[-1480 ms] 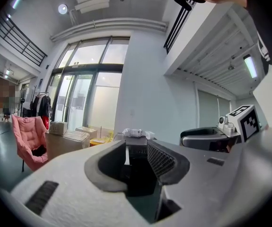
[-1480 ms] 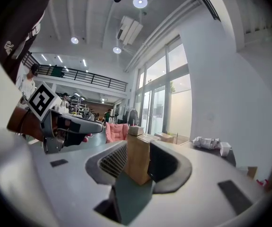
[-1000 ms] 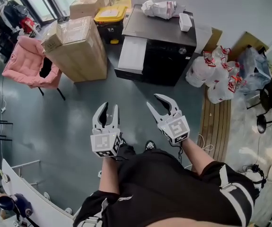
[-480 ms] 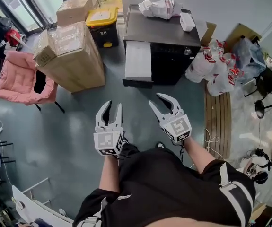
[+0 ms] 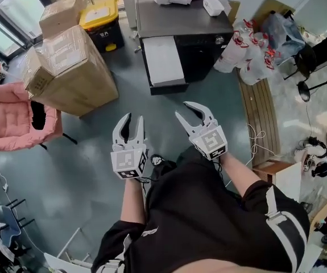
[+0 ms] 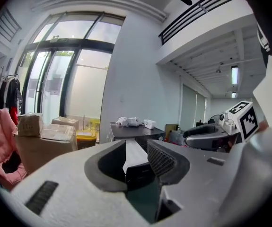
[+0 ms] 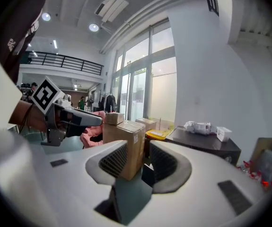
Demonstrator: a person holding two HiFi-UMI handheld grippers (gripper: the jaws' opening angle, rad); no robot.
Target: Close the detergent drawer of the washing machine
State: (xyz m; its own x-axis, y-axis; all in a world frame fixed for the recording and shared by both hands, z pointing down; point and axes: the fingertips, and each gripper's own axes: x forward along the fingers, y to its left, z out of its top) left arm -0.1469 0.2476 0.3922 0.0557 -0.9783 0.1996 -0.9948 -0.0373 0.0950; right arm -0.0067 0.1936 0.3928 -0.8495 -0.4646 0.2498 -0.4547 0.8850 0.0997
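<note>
White detergent drawer (image 5: 163,61) sticks out of the black washing machine (image 5: 180,19) at its front left, long axis running from the machine toward us. We can't see into the small white tub (image 5: 212,4) on the machine top. We hold left gripper (image 5: 132,121) and right gripper (image 5: 181,109) short of the machine, both released, empty.

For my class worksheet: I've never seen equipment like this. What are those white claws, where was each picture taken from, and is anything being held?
A person stands wearing a head camera that looks down; that gives the head view. Each hand holds a white tool with two fingers: the left gripper and the right gripper. A small camera rides on each, giving the other two pictures. Both are open, holding nothing. Ahead stands the black washing machine, its white drawer pulled out.
</note>
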